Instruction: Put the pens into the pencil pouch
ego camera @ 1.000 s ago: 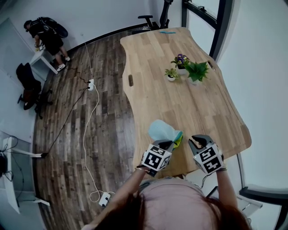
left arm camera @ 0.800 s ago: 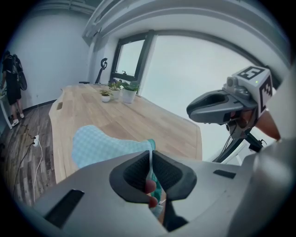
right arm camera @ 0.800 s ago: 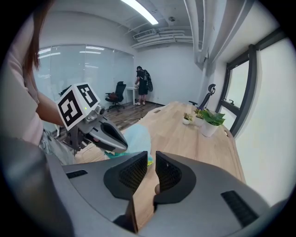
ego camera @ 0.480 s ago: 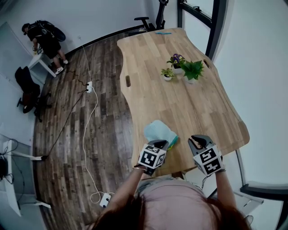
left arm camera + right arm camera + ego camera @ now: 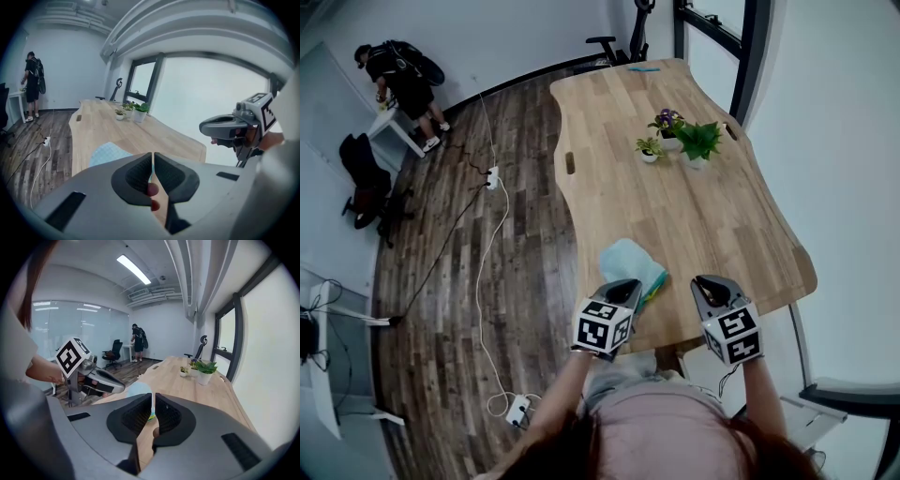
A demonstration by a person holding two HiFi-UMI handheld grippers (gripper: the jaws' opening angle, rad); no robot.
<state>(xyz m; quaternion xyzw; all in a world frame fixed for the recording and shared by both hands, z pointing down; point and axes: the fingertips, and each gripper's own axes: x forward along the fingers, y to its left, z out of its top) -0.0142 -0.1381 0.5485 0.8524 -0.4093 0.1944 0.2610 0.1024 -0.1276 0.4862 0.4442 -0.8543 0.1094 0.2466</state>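
Observation:
A light blue pencil pouch lies flat near the front edge of the wooden table. Green and yellow pen ends stick out at its near right edge. My left gripper hangs just in front of the pouch, shut and empty, apart from it. My right gripper hovers to the right over the table edge, also shut with nothing in it. The left gripper view shows the pouch beyond the shut jaws of the left gripper. The right gripper view shows the pouch past the right gripper.
Three small potted plants stand at mid-table, and a blue item lies at the far end. A power strip and cables lie on the wood floor at left. A person stands at a far desk.
Both grippers have risen and drawn back toward me, away from the pouch. The pouch stays on the table.

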